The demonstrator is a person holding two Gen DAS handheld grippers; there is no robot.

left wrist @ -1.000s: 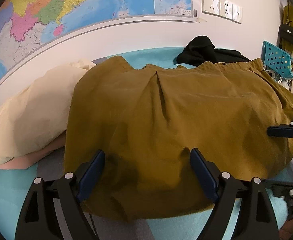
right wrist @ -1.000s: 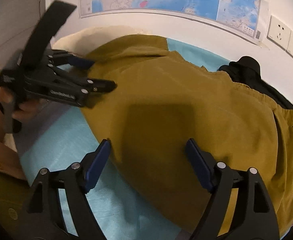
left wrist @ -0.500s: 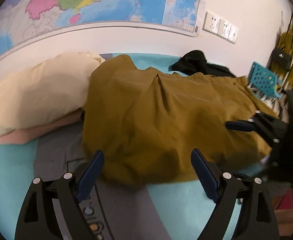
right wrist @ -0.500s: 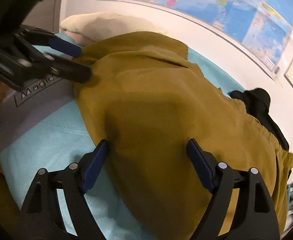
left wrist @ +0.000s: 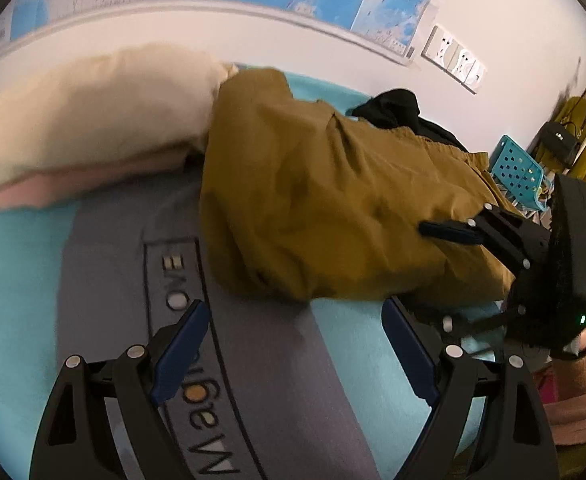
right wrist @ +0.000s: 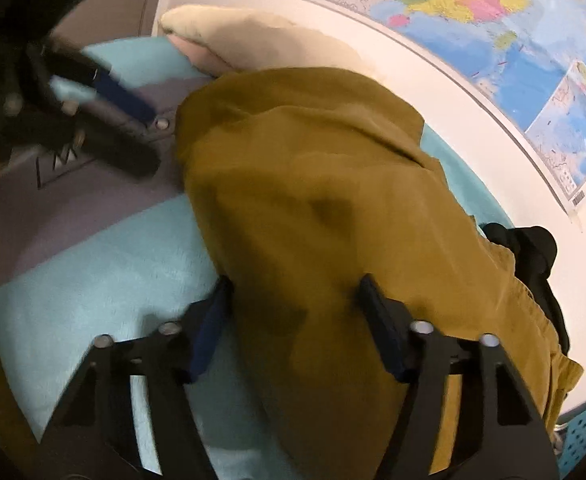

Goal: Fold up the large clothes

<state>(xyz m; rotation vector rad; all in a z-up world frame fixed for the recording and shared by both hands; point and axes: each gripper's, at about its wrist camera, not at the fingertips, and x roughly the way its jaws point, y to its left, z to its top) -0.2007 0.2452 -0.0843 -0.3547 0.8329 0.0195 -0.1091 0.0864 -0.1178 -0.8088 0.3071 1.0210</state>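
A: Left to right, what's there?

B: A cream pillow (left wrist: pixel 93 108) at the far left, then the mustard garment (left wrist: pixel 333 208) lying bunched over the teal-and-grey blanket (left wrist: pixel 21 280), with black clothing (left wrist: pixel 401 112) behind it by the wall. The left gripper (left wrist: pixel 293 344) hangs over bare blanket just short of the garment's near edge, fingers spread wide, nothing between them.

A: And the right gripper (right wrist: pixel 293 320)?

B: Its fingers have just been closing — now half-narrowed around the near edge of the cloth, which sits between them. Whether the pads really pinch it, I can't tell.

A: So how to do this well?

B: I'd say take a single layer at the hem, not a bunched fistful, and bring the left in to match at the other corner — then lift both evenly.
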